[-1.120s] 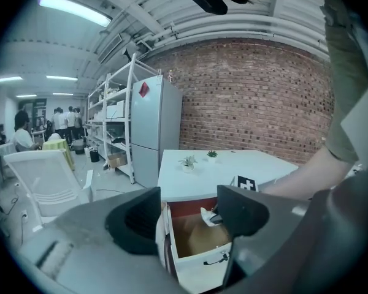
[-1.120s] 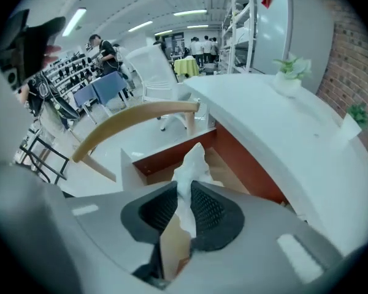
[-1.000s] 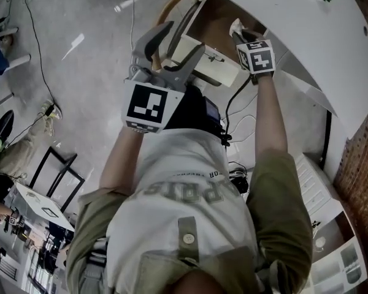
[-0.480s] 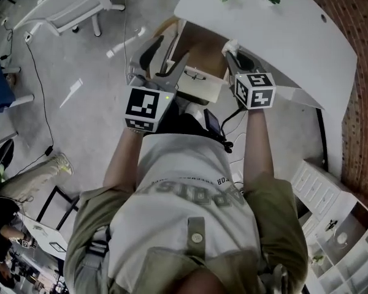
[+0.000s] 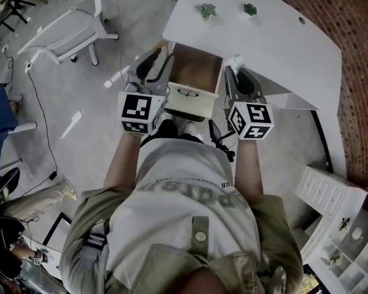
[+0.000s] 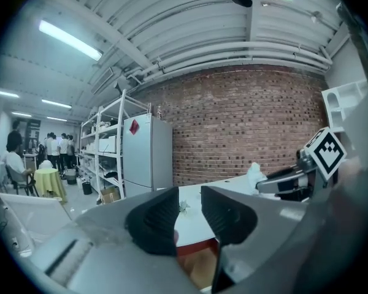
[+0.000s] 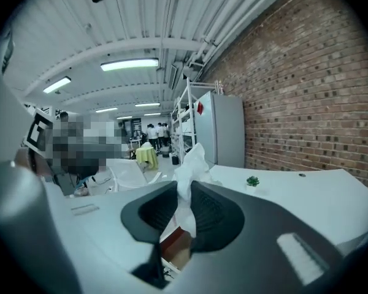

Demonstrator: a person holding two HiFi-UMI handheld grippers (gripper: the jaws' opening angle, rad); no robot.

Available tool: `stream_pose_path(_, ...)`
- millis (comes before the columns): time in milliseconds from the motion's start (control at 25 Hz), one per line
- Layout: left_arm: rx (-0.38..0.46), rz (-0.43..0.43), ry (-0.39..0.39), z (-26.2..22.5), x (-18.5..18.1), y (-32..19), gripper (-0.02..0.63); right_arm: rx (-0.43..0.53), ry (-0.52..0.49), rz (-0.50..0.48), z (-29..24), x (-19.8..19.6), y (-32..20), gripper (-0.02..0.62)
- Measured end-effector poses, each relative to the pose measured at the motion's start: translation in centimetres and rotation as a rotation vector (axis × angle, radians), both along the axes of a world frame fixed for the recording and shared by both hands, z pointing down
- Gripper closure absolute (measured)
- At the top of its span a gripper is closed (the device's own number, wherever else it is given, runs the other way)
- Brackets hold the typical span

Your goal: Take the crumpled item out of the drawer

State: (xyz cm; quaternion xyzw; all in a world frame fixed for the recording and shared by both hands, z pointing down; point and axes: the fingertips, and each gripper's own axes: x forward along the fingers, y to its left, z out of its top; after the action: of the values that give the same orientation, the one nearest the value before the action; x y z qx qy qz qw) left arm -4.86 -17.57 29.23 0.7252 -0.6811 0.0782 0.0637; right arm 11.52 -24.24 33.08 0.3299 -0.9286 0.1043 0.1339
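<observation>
Just left of the open drawer (image 5: 195, 72), the left tool (image 6: 189, 212) is closing its jaws with nothing between them. Just right of the drawer, the right tool (image 7: 183, 206) pinches the crumpled white item (image 7: 192, 159), which sticks up from its jaws outside the drawer's right wall. Beyond the drawer lies the white tabletop (image 5: 276, 38), with two small green plants (image 5: 205, 10) on it, well apart from the drawer.
</observation>
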Motion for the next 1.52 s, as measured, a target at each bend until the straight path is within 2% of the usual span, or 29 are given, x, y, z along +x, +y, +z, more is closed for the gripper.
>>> stream_pose_path(280,0.028,0.007,-0.015,-1.0,0.0,-0.5,0.530,0.085,-0.076,0.083,-3.6,2.0,0.3,0.526)
stream_pose_path(440,0.041,-0.008,-0.018,-1.4,-0.3,-0.5,0.598,0.121,-0.104,0.119,-4.9,2.8,0.4,0.526)
stream_pose_path(880,0.063,-0.026,-0.034,-2.3,-0.9,-0.9,0.598,0.198,-0.140,0.145,-7.0,3.1,0.7,0.528)
stream_pose_path(1120,0.065,-0.021,-0.038,-2.6,-0.9,-1.4,0.598,0.206,-0.156,0.150,-7.5,3.0,0.5,0.528)
stream_pose_path(1520,0.052,-0.007,-0.044,-2.2,-0.9,-1.6,0.598,0.248,-0.132,0.147,-8.0,2.9,0.7,0.537)
